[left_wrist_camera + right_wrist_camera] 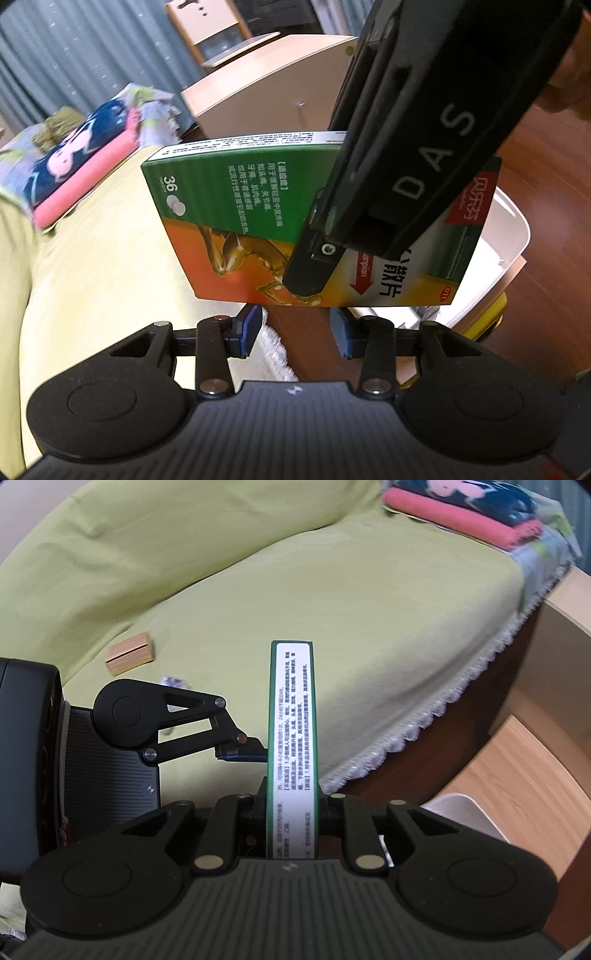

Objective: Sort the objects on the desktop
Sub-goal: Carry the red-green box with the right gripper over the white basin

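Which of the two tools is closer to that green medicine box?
Right. The right tool is shut on the green medicine box; the left tool hangs open just beneath it.

The black two-finger right gripper (pixel 291 805) was clamped on the green and orange medicine box (pixel 258 221), held edge-on. The black left gripper (pixel 297 332) hung just below it, blue-padded fingers (pixel 247 332) spread apart.

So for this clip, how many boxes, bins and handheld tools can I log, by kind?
Boxes: 2, the green and orange medicine box gripped in the right tool, and a small tan box lying on the yellow-green cloth.
Tools: 2, right tool and left tool.
White bins: 1, white bin.
Total: 5
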Action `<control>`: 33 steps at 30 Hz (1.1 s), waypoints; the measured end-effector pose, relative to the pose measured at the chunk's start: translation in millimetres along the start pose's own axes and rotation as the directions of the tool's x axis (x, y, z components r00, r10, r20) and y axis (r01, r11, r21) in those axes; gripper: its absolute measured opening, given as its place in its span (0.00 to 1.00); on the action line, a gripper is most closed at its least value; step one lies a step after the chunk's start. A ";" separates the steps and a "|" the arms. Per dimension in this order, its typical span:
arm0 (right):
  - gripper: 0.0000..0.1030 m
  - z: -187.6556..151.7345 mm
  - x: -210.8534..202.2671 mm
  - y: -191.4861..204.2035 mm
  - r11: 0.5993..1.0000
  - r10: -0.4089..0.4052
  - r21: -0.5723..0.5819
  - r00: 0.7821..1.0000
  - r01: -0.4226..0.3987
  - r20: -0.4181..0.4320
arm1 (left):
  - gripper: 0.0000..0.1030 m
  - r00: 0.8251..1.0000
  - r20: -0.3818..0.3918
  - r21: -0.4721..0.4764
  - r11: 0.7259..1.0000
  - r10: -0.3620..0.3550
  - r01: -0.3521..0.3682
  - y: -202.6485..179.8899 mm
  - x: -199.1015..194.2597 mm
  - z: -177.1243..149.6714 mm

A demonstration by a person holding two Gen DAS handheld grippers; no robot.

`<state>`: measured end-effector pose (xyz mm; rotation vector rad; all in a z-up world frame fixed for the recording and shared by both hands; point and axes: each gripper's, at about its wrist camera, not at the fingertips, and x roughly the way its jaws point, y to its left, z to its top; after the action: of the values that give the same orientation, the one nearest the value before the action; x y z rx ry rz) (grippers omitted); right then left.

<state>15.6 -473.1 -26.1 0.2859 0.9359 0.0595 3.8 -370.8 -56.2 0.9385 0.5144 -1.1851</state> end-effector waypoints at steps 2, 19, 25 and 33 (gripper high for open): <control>0.15 -6.8 -4.3 -11.5 1.000 -0.014 0.025 1.000 0.014 0.002 | 0.47 1.000 0.003 0.021 1.000 -0.022 0.021 -6.4 6.7 7.0; 0.15 -64.5 -23.2 -76.7 0.968 -0.104 0.231 0.995 0.101 0.004 | 0.47 0.987 -0.015 0.121 0.980 -0.159 0.159 -43.8 67.1 40.5; 0.15 -86.9 -24.8 -78.2 0.955 -0.147 0.260 0.989 0.142 -0.001 | 0.47 0.984 -0.040 0.175 0.968 -0.176 0.180 -63.9 83.6 44.6; 0.15 -112.0 -25.5 -100.5 0.908 -0.188 0.383 0.982 0.171 0.006 | 0.49 0.976 -0.031 0.174 0.961 -0.213 0.216 -76.8 104.3 46.2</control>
<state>-96.6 -549.8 -95.6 0.5581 0.9236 -0.3026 -39.6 -472.6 -137.8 1.0615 0.5372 -1.4399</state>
